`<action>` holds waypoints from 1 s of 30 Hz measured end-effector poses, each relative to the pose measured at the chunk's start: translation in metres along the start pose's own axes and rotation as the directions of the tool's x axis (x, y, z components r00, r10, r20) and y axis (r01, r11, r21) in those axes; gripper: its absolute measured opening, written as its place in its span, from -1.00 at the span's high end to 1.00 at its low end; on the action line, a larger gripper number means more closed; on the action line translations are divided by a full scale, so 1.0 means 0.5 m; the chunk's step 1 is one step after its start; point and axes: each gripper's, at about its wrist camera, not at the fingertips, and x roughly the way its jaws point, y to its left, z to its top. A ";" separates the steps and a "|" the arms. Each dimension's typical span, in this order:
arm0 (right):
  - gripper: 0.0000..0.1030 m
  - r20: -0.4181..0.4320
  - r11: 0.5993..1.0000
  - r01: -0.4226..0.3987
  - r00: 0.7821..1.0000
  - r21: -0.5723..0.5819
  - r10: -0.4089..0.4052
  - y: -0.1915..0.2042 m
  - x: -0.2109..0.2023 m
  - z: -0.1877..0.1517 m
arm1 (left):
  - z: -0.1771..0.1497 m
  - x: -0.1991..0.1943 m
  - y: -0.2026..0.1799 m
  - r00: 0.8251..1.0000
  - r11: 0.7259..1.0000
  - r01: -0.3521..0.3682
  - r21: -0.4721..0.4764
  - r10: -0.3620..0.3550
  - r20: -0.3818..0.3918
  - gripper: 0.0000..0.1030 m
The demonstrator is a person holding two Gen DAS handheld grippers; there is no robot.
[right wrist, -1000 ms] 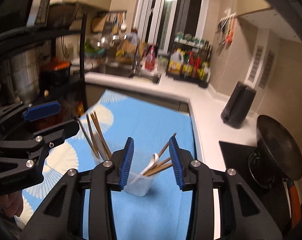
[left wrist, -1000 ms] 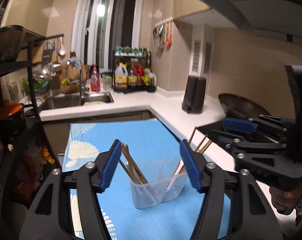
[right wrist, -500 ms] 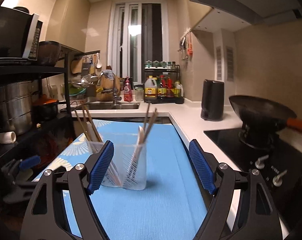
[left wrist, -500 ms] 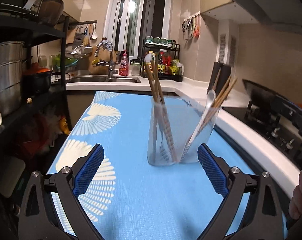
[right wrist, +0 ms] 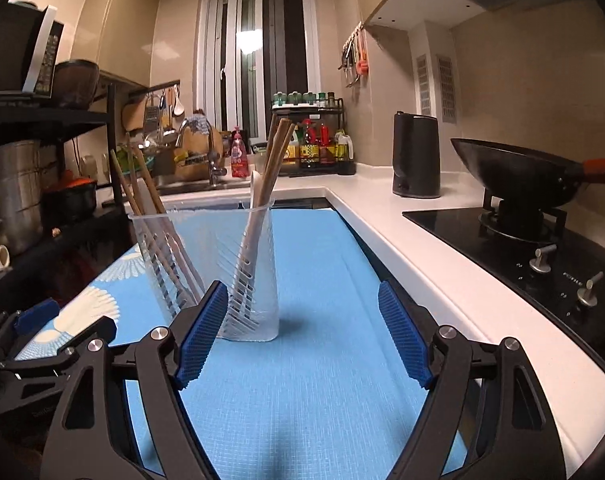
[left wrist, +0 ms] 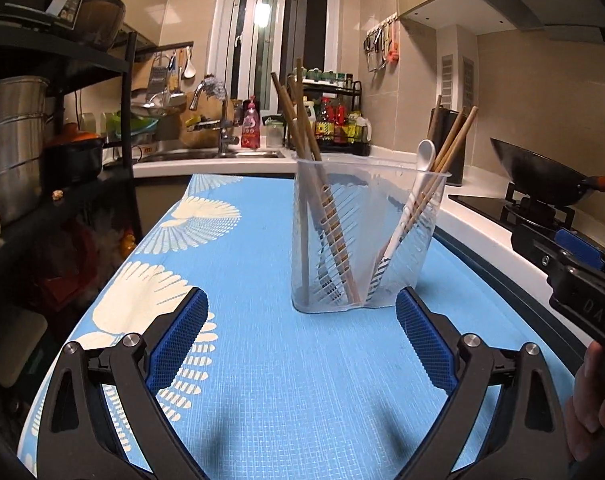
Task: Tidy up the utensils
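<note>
A clear plastic utensil holder (left wrist: 366, 240) (right wrist: 206, 272) stands upright on a blue patterned mat (left wrist: 262, 380) (right wrist: 314, 380). Its left part holds wooden chopsticks (left wrist: 302, 128) (right wrist: 138, 184). Its right part holds more chopsticks (left wrist: 454, 136) (right wrist: 276, 148) and a white spoon (left wrist: 424, 156) (right wrist: 255, 200). My left gripper (left wrist: 300, 344) is open, low over the mat, just in front of the holder with nothing between its pads. My right gripper (right wrist: 300, 332) is open too, to the right of the holder; its left pad overlaps the holder's base in the picture.
A white counter (right wrist: 422, 280) runs along the right of the mat, with a black hob (right wrist: 522, 240), a wok (right wrist: 518, 176) and a black kettle (right wrist: 416, 156). A dark shelf rack (left wrist: 34, 160) with pots stands left. Sink (left wrist: 210, 154) and bottle rack (right wrist: 314, 140) sit at the back.
Both grippers have dropped from above the holder to mat level in front of it, and both have opened wider. The holder has stayed in place.
</note>
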 end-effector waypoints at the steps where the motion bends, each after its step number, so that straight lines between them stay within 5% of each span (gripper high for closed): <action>1: -0.49 0.012 1.000 0.004 1.000 -0.008 -0.003 0.003 -0.003 -0.003 | -0.001 -0.002 -0.002 1.000 1.000 0.003 0.007 -0.003 0.004 -0.86; 30: -0.67 0.002 0.999 0.023 1.000 -0.044 -0.023 0.032 -0.004 -0.035 | 0.004 -0.019 -0.009 0.998 0.999 -0.031 0.008 0.030 0.051 -0.85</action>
